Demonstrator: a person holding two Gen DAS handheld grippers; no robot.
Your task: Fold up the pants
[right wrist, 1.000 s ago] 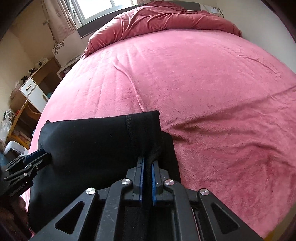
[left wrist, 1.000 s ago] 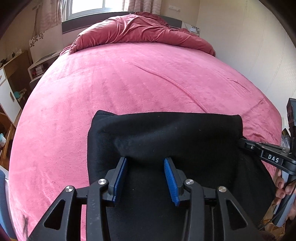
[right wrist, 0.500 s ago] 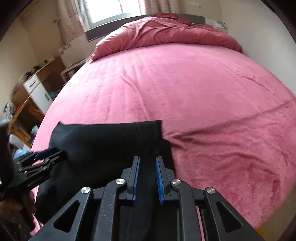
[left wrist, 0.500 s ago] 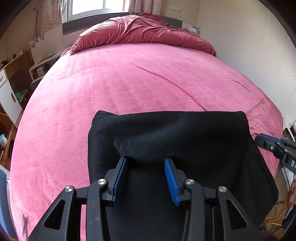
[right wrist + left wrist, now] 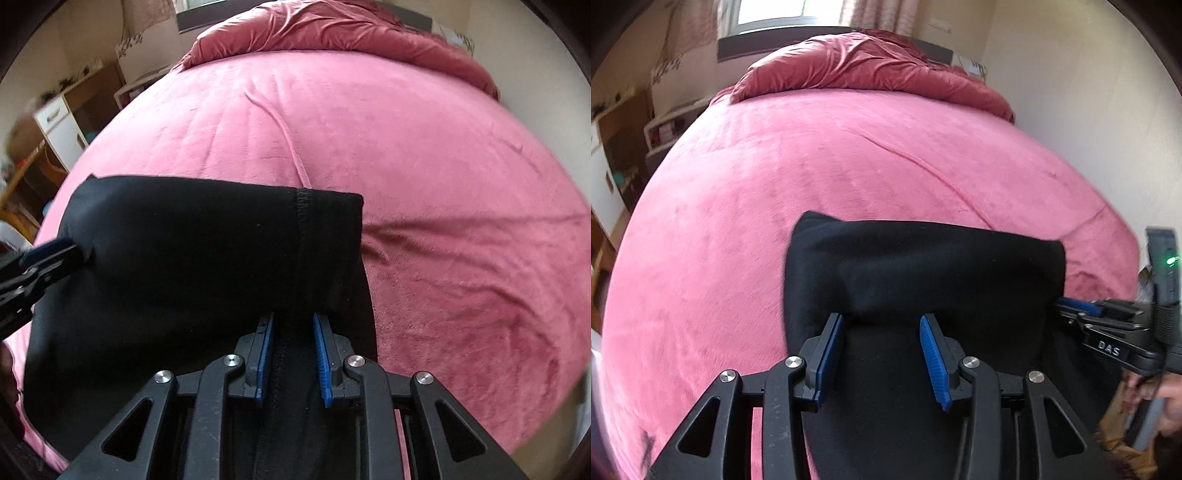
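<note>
The black pants [image 5: 923,273] are lying folded on the pink bed [image 5: 775,177], filling the lower centre of both frames, their long axis running left to right. The left gripper [image 5: 882,354] is being held with jaws apart at the fold's near left edge. The right gripper [image 5: 293,354], jaws also apart, is straddling the stitched seam [image 5: 304,236] at the right end.

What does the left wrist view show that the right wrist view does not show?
Only the left wrist view shows the right hand-held gripper's body from the side, with a green light. Only the right wrist view shows the stitched seam on the black pants, and the white drawer unit. Both show the pants folded on the pink bed, the bunched duvet, and both hand-held grippers open; the left hand-held gripper frames the cloth.
</note>
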